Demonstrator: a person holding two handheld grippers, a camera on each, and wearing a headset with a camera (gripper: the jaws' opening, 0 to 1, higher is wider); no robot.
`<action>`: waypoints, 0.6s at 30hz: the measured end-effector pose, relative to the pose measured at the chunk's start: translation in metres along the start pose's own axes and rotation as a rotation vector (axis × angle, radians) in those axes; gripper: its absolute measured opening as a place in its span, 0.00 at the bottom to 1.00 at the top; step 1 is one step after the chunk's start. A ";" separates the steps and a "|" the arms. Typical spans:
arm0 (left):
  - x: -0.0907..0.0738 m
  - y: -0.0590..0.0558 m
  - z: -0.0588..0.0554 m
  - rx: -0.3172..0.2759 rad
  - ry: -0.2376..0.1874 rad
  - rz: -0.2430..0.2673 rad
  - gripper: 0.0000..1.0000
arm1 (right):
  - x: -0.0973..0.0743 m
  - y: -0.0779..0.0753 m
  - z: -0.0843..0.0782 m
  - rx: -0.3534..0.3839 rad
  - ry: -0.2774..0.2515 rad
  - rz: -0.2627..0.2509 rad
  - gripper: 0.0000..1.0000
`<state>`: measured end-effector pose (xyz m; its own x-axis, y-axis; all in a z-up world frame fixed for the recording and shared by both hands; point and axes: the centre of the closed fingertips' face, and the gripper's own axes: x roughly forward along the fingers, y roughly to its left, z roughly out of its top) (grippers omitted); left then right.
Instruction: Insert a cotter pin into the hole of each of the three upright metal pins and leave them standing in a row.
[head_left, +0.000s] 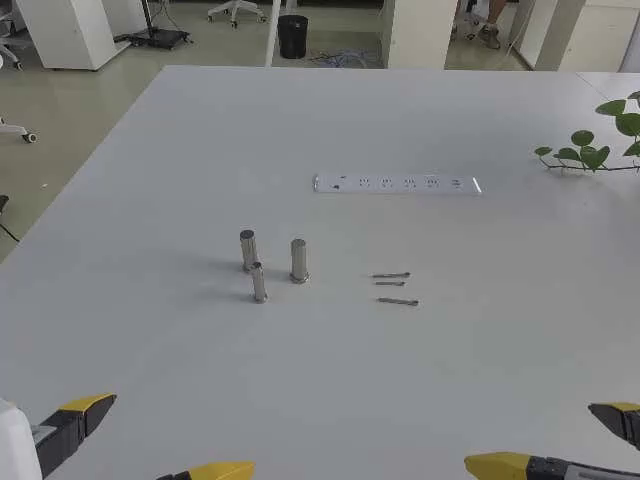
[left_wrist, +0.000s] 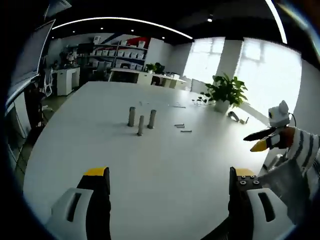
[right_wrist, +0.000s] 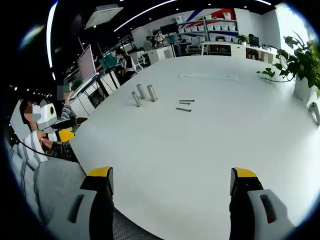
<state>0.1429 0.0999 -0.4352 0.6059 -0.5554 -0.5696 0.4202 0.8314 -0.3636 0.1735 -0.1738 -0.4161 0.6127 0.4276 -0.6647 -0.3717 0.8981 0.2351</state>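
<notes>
We see the back pin (head_left: 248, 250), the right pin (head_left: 298, 260) and the thinner front pin (head_left: 259, 282) standing upright on the white bench (head_left: 180, 150). They are clustered in a small triangle rather than a line, close together but none touching another. To their right, apart from them, the far cotter pin (head_left: 391, 275), the middle cotter pin (head_left: 390, 284) and the near cotter pin (head_left: 398, 301) lie flat on the bench, roughly parallel and one behind the other. Beyond them a white power strip (head_left: 397, 184) lies across the bench, and leafy sprigs of a plant (head_left: 600, 140) reach in at the right edge. At the bottom left of the head view our left gripper (head_left: 155, 440) hangs at the near side of the bench, well apart from the pins, released, its yellow-tipped jaws spread wide around bare bench. At the bottom right our right gripper (head_left: 555, 440) is released in the same way, jaws wide with only bench between them. In the left gripper view the front pin (left_wrist: 141, 125) stands far ahead between that gripper's parted jaws, and the right gripper (left_wrist: 265, 140) comes in from the right. In the right gripper view the pins and cotter pins lie far ahead, left of centre, and the left gripper (right_wrist: 62, 135) shows at the left.
</notes>
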 end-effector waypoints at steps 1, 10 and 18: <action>0.000 0.000 0.000 0.001 0.000 0.001 0.99 | 0.000 0.000 0.000 -0.003 0.002 -0.001 0.96; -0.001 -0.004 0.006 0.018 -0.037 -0.010 0.99 | -0.001 0.002 0.001 -0.008 -0.001 0.002 0.96; -0.001 -0.003 0.007 0.013 -0.036 -0.007 0.99 | -0.002 0.000 0.000 -0.004 -0.001 -0.002 0.96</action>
<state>0.1455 0.0973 -0.4287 0.6270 -0.5613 -0.5403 0.4328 0.8276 -0.3575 0.1725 -0.1743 -0.4147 0.6138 0.4262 -0.6646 -0.3737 0.8983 0.2309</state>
